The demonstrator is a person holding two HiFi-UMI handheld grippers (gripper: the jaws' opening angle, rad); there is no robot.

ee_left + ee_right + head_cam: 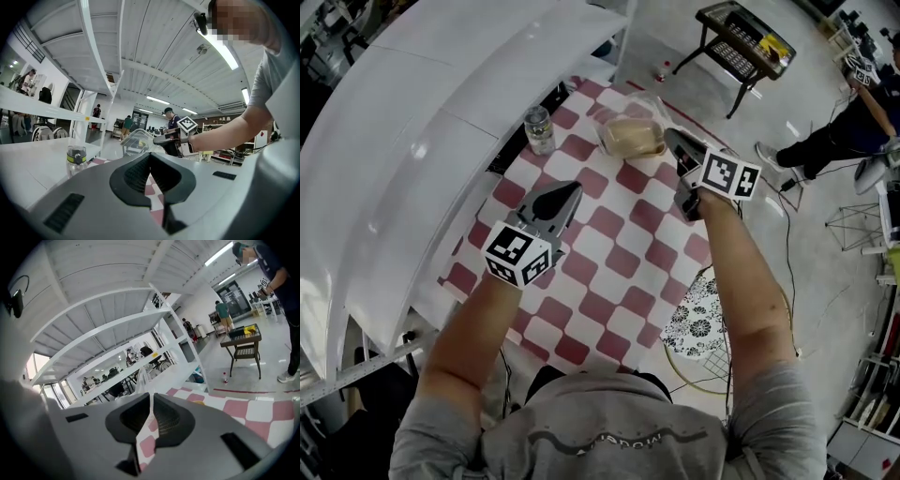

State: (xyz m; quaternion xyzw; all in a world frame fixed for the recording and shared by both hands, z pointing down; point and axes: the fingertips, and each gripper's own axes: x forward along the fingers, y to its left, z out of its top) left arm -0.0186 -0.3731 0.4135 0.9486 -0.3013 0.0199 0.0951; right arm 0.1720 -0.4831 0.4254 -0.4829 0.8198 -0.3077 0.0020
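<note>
A clear plastic container with tan food inside sits at the far side of the red-and-white checkered tablecloth. My right gripper is at its right edge, shut on the thin clear lid, which stands up between the jaws. In the left gripper view the container shows with its lid raised and the right gripper on it. My left gripper hovers over the cloth's middle left, shut with nothing in it, a hand's width short of the container.
A small water bottle stands at the cloth's far left corner, beside a white shelf unit. A black side table stands beyond the table. A person stands at the far right. A patterned stool sits by the table's right edge.
</note>
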